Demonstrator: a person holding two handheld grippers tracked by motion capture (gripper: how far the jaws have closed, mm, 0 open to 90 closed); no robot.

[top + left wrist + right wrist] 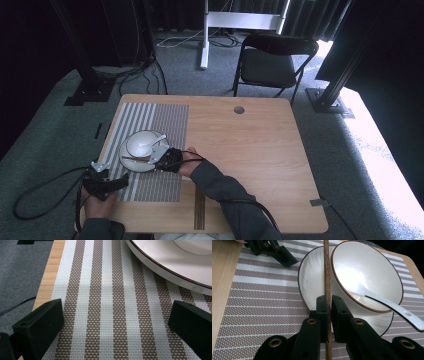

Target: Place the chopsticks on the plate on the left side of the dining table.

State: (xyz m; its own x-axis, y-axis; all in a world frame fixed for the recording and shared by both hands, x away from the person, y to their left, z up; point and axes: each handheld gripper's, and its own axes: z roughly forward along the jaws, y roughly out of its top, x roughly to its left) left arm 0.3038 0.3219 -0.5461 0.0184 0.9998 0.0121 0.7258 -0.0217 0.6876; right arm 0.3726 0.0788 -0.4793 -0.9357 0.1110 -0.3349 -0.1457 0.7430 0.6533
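Observation:
A white bowl point(141, 143) with a white spoon point(157, 140) in it stands on a white, brown-rimmed plate point(128, 159), on a striped placemat point(165, 125). My right gripper point(156, 159) is at the plate's right rim, shut on a brown wooden chopstick point(135, 159) that lies across the plate in front of the bowl. In the right gripper view the chopstick point(326, 277) runs from my gripper point(327, 302) over the plate point(312, 282), beside the bowl point(367, 275) and spoon point(394, 308). My left gripper point(120, 182) hovers open over the placemat point(107, 290), near the plate's edge point(175, 267).
More brown chopsticks point(199, 212) lie on the bare wood near the table's front edge, beside the right forearm. The table point(260, 150) has a round hole point(239, 109) at the back. A black folding chair point(272, 62) stands behind it. Cables trail on the carpet at left.

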